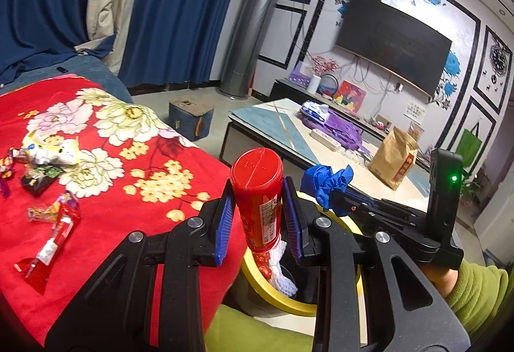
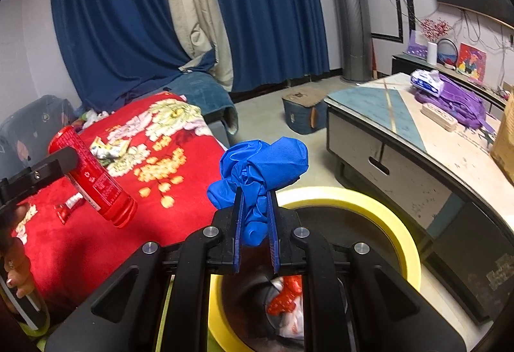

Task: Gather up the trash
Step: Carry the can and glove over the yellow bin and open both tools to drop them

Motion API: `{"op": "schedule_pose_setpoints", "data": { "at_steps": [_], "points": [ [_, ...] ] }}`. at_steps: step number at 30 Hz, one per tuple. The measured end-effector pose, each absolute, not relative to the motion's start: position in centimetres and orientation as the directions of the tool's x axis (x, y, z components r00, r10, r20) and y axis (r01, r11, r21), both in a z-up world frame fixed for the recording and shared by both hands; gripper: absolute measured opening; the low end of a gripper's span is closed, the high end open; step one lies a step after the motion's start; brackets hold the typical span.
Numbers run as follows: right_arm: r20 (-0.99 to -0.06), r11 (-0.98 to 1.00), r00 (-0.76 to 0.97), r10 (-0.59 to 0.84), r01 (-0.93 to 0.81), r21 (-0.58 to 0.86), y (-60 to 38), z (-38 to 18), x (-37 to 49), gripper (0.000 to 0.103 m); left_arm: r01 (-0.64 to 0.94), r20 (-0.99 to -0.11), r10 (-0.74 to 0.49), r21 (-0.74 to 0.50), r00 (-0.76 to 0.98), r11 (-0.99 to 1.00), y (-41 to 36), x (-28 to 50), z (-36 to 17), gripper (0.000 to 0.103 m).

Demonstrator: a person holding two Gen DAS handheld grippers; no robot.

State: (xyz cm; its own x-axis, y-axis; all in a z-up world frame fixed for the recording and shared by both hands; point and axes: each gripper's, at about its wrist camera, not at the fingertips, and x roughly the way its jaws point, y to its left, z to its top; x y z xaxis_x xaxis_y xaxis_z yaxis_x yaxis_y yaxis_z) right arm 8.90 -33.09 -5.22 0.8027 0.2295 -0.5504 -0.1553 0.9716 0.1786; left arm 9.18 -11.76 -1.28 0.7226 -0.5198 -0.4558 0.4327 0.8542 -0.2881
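Left wrist view: our left gripper [image 1: 259,217] is clamped on the red tube [image 1: 258,203], held over the bin [image 1: 257,279]. Our right gripper [image 2: 256,225] is pinched tight on the blue glove [image 2: 260,173], also over the bin's yellow rim. Bin already holds red and white scraps. Left of the bin: wrappers [image 1: 48,159] scattered on the red blanket [image 1: 106,178]. Right of the bin: low table [image 2: 401,139] with a purple bag [image 2: 456,104]. Beyond: blue curtains [image 2: 115,21], TV [image 1: 392,43].
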Motion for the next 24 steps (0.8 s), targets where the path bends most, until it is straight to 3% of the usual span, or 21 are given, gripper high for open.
{"op": "schedule_pose_setpoints", "data": {
  "at_steps": [24],
  "points": [
    [-0.666,0.977,0.731,0.151,-0.009,0.212,-37.5,-11.0,7.0,0.013,0.57,-0.551,-0.622,-0.292,0.556,0.768,-18.9,10.3,-5.4,0.023]
  ]
}}
